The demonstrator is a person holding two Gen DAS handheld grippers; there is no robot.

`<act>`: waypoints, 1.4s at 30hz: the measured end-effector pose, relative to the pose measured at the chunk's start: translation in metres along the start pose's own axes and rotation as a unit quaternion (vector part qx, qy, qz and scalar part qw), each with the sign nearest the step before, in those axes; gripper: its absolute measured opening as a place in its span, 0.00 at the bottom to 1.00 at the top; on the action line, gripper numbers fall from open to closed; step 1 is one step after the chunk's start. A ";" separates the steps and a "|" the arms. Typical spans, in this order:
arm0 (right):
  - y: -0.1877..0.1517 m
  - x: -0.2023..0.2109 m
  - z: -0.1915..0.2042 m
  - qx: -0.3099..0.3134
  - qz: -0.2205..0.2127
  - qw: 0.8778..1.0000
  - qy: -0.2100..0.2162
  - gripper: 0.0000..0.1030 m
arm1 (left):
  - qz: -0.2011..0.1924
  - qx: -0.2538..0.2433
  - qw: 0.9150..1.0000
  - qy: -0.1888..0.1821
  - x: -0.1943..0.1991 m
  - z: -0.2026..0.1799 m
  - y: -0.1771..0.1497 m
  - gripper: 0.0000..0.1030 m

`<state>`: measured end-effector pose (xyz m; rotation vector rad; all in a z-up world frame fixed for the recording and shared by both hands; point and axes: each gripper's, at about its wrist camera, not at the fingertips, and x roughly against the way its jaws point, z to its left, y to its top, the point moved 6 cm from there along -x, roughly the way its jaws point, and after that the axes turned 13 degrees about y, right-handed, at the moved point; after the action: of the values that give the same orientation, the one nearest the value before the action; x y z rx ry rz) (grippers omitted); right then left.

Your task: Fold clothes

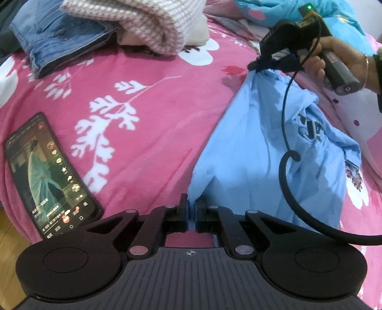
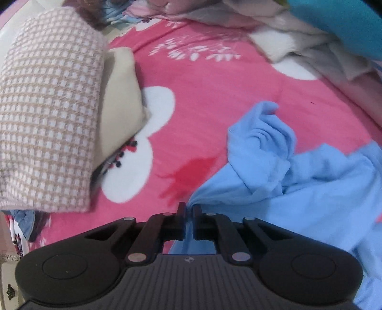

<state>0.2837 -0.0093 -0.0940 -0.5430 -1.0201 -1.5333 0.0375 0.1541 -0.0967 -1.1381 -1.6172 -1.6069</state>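
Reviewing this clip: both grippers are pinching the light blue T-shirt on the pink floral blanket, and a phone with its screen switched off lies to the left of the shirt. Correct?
Not quite. The phone is on, not off: the left wrist view shows its screen lit. The rest stands: the left gripper and the right gripper are each shut on the light blue T-shirt, which lies on the pink floral blanket.

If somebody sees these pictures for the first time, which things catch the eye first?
A light blue shirt lies on the pink flowered blanket, pinched by the left gripper and the right gripper. A lit phone lies at the left, folded clothes behind.
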 end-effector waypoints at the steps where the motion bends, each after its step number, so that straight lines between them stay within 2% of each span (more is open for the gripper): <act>1: 0.004 -0.006 0.002 -0.004 -0.002 1.000 0.007 0.04 | -0.001 0.002 1.000 0.002 0.000 0.002 0.001 0.02; 10: 0.024 -0.051 0.003 -0.049 -0.026 0.998 0.037 0.05 | -0.001 0.031 0.999 0.031 -0.006 0.018 0.009 0.02; 15: 0.025 -0.056 -0.010 -0.099 -0.026 0.992 0.070 0.10 | 0.001 0.049 0.997 0.056 -0.008 0.030 0.015 0.02; 16: 0.025 -0.053 -0.013 -0.110 -0.027 0.991 0.076 0.16 | 0.001 0.048 0.997 0.058 -0.008 0.031 0.015 0.02; 17: 0.025 -0.047 -0.014 -0.114 -0.032 0.990 0.078 0.28 | 0.001 0.048 0.997 0.060 -0.008 0.032 0.016 0.03; 19: 0.025 -0.034 -0.015 -0.113 -0.042 0.990 0.075 0.43 | 0.001 0.043 0.997 0.063 -0.009 0.032 0.017 0.03; 21: 0.024 -0.014 -0.011 -0.088 -0.048 0.992 0.075 0.43 | 0.000 0.038 0.997 0.065 -0.009 0.031 0.017 0.03; 24: 0.010 0.016 0.007 -0.027 -0.032 0.993 0.111 0.43 | -0.010 0.027 0.997 0.065 -0.006 0.028 0.021 0.03; 28: -0.032 0.042 0.032 0.065 0.043 0.985 0.156 0.43 | -0.050 -0.032 0.997 0.043 0.010 0.008 0.029 0.03; 31: -0.070 0.049 0.031 0.070 0.084 0.982 0.156 0.43 | -0.073 -0.093 0.993 0.011 0.019 -0.019 0.032 0.03; 37: -0.103 0.061 0.018 0.028 0.102 0.985 0.138 0.43 | -0.101 -0.192 0.975 -0.036 0.024 -0.062 0.024 0.03; 42: -0.110 0.065 0.006 0.018 0.104 0.986 0.127 0.43 | -0.107 -0.228 0.967 -0.048 0.023 -0.075 0.019 0.03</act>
<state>0.1622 -0.0443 -0.0719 -0.4041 -0.7682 -1.3556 0.0312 0.0827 -0.0597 -1.3168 -1.5120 -2.1748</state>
